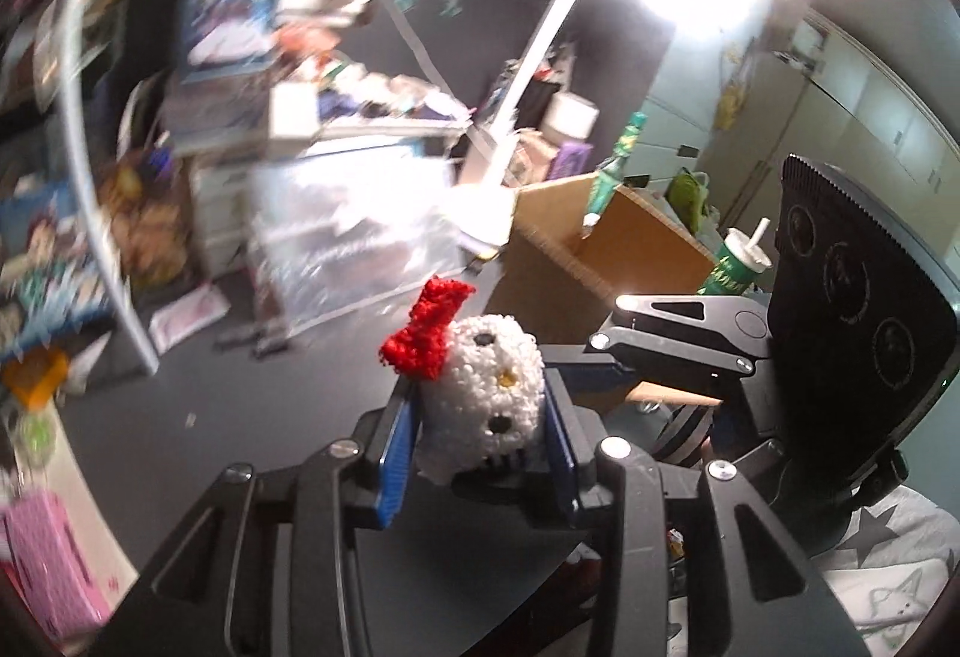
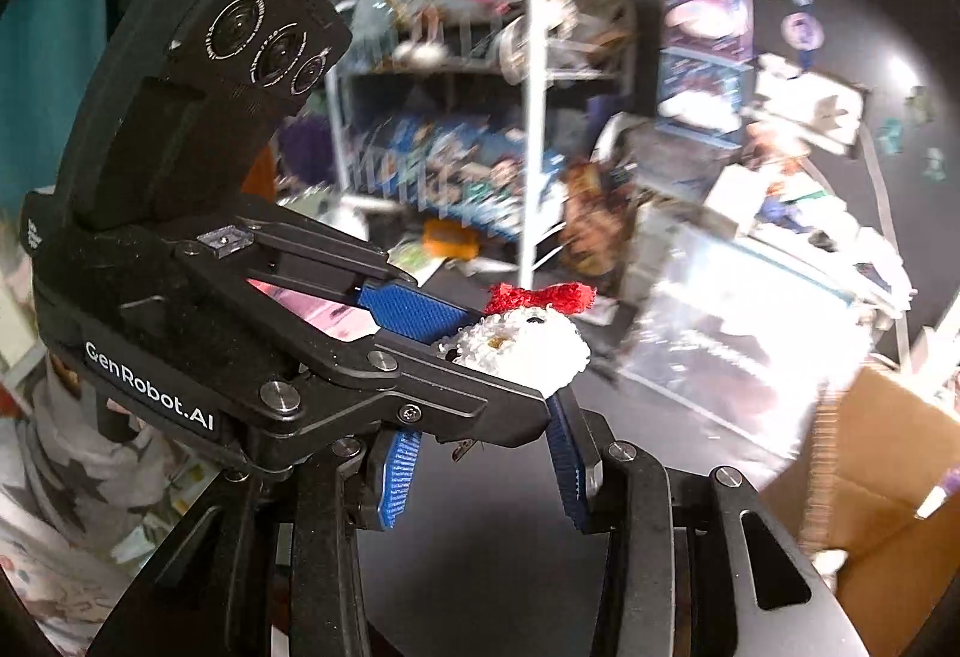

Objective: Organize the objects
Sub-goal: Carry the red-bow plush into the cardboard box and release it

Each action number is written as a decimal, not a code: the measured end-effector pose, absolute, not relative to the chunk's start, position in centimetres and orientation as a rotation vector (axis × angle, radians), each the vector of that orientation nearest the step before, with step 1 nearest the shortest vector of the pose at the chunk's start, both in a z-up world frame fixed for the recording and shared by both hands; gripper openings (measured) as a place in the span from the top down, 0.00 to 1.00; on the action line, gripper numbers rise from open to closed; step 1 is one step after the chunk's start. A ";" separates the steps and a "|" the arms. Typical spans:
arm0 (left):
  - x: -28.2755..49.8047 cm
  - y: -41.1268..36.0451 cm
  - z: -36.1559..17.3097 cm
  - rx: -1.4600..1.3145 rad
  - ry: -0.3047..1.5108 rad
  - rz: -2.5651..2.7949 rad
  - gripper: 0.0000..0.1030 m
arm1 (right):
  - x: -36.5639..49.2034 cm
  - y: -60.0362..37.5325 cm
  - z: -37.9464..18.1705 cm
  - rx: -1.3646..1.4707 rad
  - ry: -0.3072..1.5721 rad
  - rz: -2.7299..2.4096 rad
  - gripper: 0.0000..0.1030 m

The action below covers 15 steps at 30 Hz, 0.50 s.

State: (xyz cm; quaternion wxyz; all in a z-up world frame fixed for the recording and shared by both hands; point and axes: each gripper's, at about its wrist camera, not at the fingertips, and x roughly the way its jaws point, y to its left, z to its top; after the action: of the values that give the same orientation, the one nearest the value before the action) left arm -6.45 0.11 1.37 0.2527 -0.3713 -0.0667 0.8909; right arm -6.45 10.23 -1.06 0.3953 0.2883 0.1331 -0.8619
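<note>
Keeping the plush [image 1: 480, 393] clamped between your left gripper [image 1: 480, 429] fingers, with its red bow [image 1: 429, 333] past the tips, carry it steadily toward the box [image 1: 606, 243] ahead-right while your right gripper [image 2: 480, 471] stays spread and empty below it.

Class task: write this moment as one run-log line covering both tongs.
left tongs: shut on crochet toy | right tongs: open, holding nothing | toy: held off the floor | cardboard box: behind toy

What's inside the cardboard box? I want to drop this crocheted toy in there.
A green bottle leans up out of the cardboard box. Its walls hide the rest of the inside. The toy sits between the left gripper fingers.
</note>
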 end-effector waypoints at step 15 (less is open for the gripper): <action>-14.5 13.0 4.1 -1.081 -0.051 2.217 0.65 | -10.2 23.0 2.5 0.858 0.198 -2.409 0.66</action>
State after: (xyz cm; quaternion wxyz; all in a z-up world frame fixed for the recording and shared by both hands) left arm -14.51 13.05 4.09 0.3312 -0.4135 -0.0195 0.8479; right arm -10.17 23.00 2.45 0.2844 0.3206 0.0739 -0.9005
